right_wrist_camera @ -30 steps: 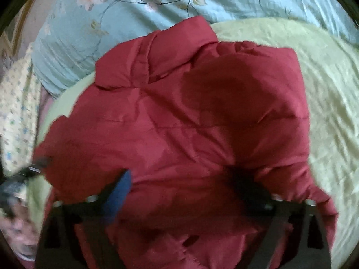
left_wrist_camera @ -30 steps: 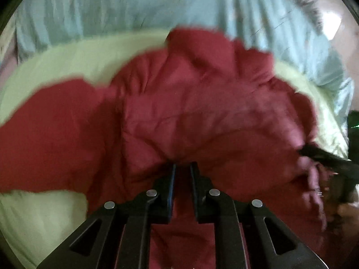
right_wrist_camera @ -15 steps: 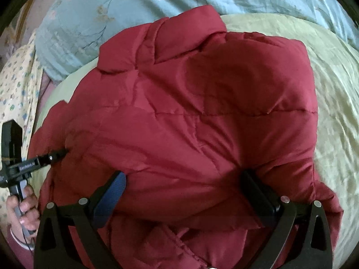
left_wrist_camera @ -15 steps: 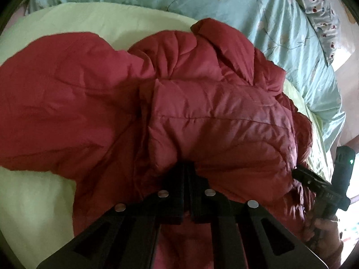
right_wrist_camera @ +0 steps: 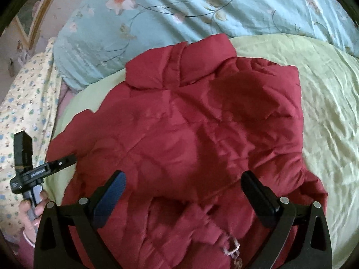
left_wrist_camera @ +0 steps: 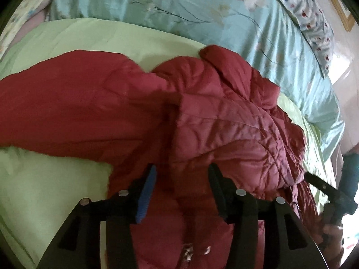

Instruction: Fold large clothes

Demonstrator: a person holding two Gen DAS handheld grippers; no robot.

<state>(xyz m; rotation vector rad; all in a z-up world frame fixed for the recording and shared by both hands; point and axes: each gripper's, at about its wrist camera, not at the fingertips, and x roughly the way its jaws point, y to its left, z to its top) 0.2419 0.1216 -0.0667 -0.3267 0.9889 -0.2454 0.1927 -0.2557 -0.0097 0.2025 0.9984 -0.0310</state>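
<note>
A dark red quilted puffer jacket (left_wrist_camera: 224,130) lies on a pale green sheet (left_wrist_camera: 56,190), collar toward the far side. One side panel is folded over the body, and a sleeve (left_wrist_camera: 67,112) stretches out left. My left gripper (left_wrist_camera: 181,172) is open just above the jacket's lower part, holding nothing. In the right wrist view the jacket (right_wrist_camera: 190,134) fills the middle, collar (right_wrist_camera: 179,67) at the top. My right gripper (right_wrist_camera: 184,179) is open wide over the hem, empty. A zipper pull (right_wrist_camera: 233,248) shows near the bottom.
A light blue floral quilt (right_wrist_camera: 202,6) lies behind the jacket. A yellow patterned cloth (right_wrist_camera: 20,103) is at the left. The other gripper and hand (right_wrist_camera: 29,174) show at the left edge. A spotted pillow (left_wrist_camera: 307,18) lies at the far right.
My left gripper was shut on the jacket's fold half a second ago and has opened, letting it go. The folded panel now rests on the body. My right gripper stayed open.
</note>
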